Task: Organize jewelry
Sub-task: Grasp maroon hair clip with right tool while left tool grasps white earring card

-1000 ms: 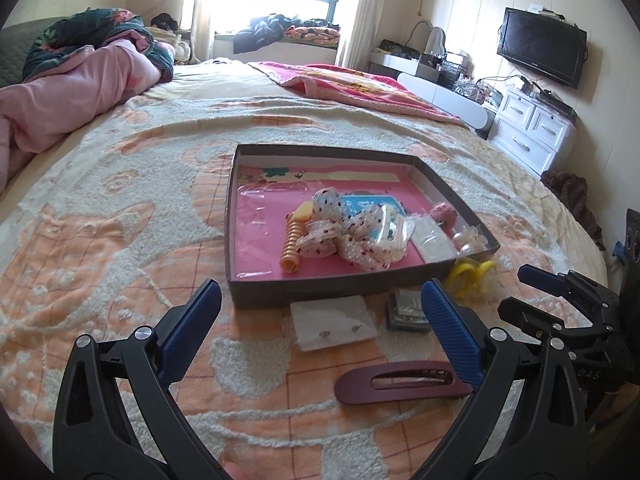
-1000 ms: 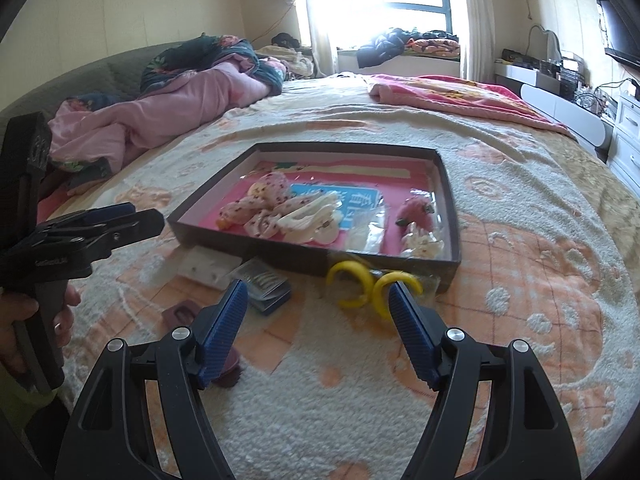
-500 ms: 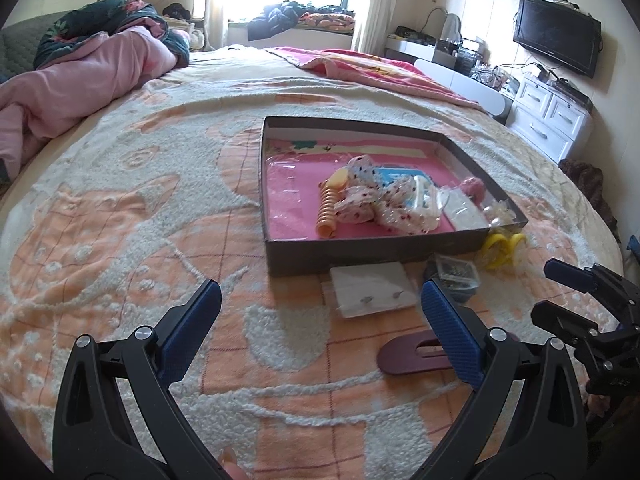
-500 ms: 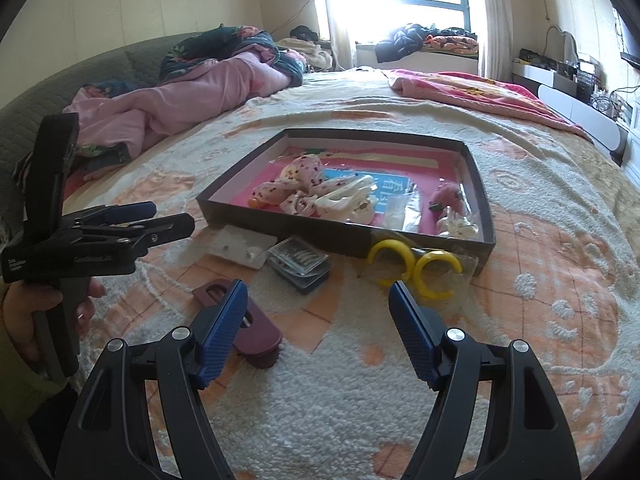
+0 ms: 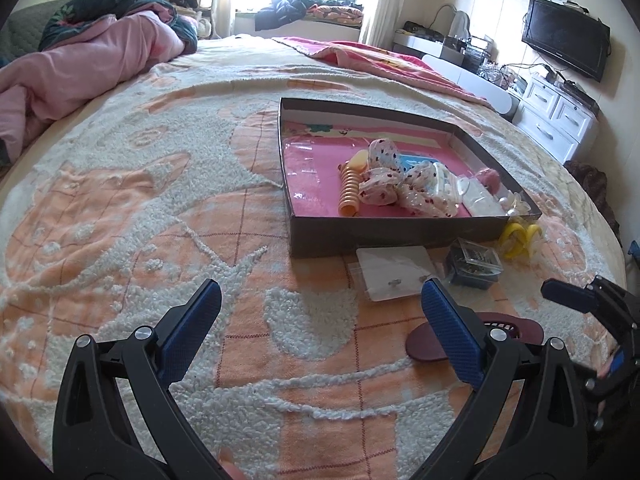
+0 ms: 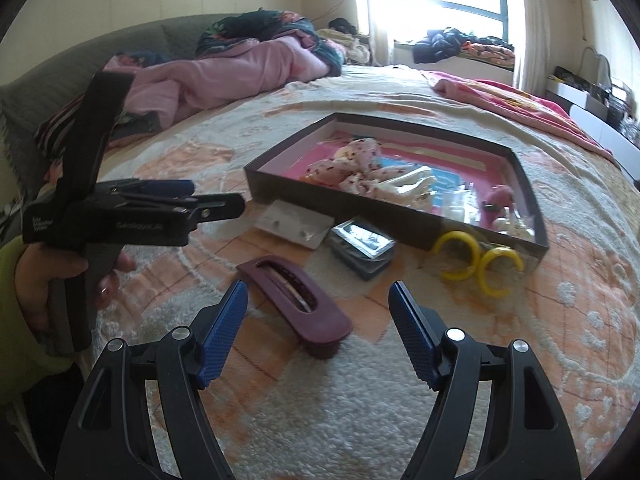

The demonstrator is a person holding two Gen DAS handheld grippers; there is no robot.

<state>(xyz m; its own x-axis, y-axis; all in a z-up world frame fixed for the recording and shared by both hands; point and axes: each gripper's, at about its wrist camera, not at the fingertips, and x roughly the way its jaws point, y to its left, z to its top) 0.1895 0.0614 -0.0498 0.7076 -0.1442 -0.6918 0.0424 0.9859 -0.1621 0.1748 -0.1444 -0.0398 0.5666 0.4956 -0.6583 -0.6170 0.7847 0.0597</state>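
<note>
A maroon hair clip [image 6: 296, 300] lies on the orange bedspread. My right gripper [image 6: 318, 320] stands open over it; the clip's near end shows between the blue pads, untouched. Beyond it lie a white earring card [image 6: 294, 226], a small dark box of pins [image 6: 362, 244] and two yellow hoops [image 6: 476, 260], all against the front wall of the dark cardboard box [image 6: 340, 204]. My left gripper [image 5: 320, 320] is open over bare bedspread, left of the clip [image 5: 512, 330] and card [image 5: 394, 272]. The box [image 5: 400, 236] holds a spotted scrunchie [image 5: 384, 184] and an orange coil [image 5: 348, 194].
A hand in a yellow-green sleeve [image 6: 60, 280] holds the left gripper [image 6: 216, 196] at the left. The right gripper [image 5: 588, 320] shows at the right edge of the left wrist view. A pink quilt [image 5: 80, 64] is heaped at the back left. White drawers [image 5: 556, 120] and a TV [image 5: 564, 36] stand beyond the bed.
My right gripper has swung left, from facing the yellow hoops to over the maroon clip. My left gripper has sunk and shifted left, so the box sits further right in its view.
</note>
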